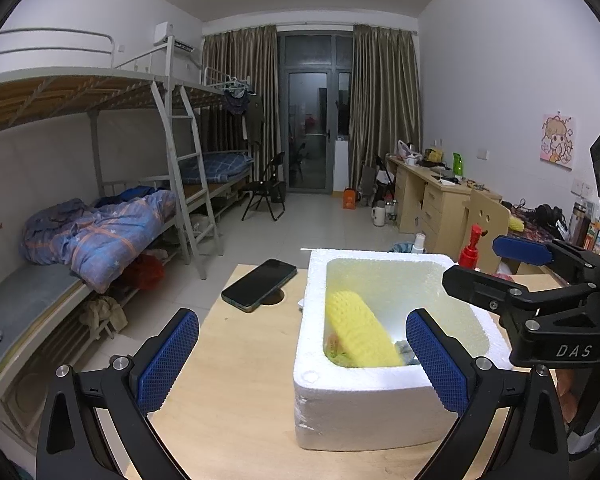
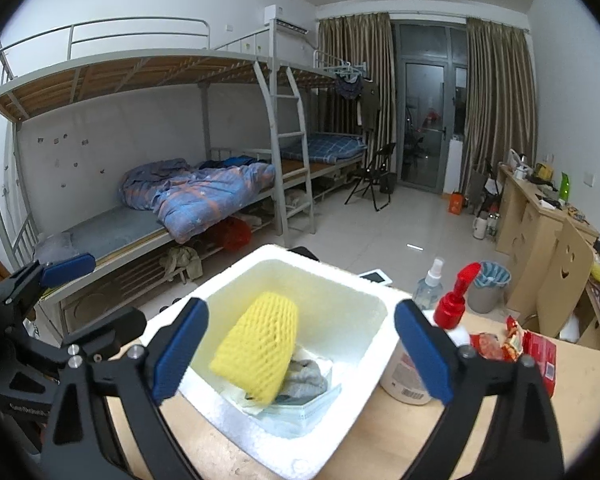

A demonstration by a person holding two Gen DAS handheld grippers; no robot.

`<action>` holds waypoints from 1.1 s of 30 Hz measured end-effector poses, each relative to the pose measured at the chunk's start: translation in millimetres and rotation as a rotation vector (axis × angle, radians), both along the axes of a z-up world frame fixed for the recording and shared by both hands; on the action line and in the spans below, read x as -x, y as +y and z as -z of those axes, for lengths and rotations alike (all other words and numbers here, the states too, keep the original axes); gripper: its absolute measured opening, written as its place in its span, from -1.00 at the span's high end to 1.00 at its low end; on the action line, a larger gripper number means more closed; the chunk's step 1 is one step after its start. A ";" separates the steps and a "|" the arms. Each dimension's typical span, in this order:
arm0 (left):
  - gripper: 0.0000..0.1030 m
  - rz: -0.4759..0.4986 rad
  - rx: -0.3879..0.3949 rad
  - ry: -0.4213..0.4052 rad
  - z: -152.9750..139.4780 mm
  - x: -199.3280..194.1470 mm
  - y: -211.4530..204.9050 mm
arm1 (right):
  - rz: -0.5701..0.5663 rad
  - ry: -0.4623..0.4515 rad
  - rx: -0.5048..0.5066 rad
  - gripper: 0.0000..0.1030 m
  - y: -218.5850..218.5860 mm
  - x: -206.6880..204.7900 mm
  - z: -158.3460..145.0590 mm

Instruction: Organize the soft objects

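Yellow foam mesh sleeve (image 2: 256,344) lies loose inside the white polystyrene box (image 2: 340,432), dropped on grey cloth (image 2: 306,376). Left of the box, my left gripper (image 1: 302,360) waits spread and empty; above it, my right gripper (image 2: 300,356) gapes, released.

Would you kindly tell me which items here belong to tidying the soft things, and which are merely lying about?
Job: yellow foam net sleeve, grey cloth, white polystyrene box.
Lying about: black phone, red-pump lotion bottle, clear spray bottle, red snack packets.

Black phone (image 1: 259,285) on wooden table (image 1: 228,400); red-capped pump bottle (image 2: 416,360), bunk beds (image 2: 148,128) behind.
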State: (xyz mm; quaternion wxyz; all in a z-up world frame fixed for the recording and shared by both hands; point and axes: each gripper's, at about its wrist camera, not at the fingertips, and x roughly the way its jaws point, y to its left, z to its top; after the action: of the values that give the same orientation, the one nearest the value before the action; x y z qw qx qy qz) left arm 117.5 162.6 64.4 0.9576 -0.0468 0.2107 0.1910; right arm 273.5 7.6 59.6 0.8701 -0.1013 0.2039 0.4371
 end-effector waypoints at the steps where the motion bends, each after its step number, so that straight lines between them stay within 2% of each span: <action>1: -1.00 0.004 -0.001 0.000 -0.1 0.6 -1.6 | 0.000 0.003 -0.003 -0.86 -1.0 -0.7 -0.8; 8: -1.00 0.042 0.002 -0.005 -3.4 1.6 -17.3 | 0.027 0.004 -0.017 -0.86 -21.7 4.2 -3.6; 19: -1.00 0.156 0.001 -0.007 -4.1 -9.0 -60.4 | 0.173 0.003 -0.059 -0.90 -85.2 8.9 -6.4; 30: -1.00 0.171 0.008 -0.017 -1.4 4.7 -80.1 | 0.214 0.017 -0.084 -0.93 -104.7 20.1 -1.4; 33: -1.00 0.178 0.011 -0.030 -1.3 11.1 -87.5 | 0.250 -0.003 -0.072 -0.96 -111.7 28.1 0.6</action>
State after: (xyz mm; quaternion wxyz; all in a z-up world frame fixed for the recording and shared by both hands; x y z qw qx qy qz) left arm 106.4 75.1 65.7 0.9735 -0.0362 0.2007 0.1031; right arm 245.4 -104.1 59.0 0.9212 -0.0445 0.1976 0.3323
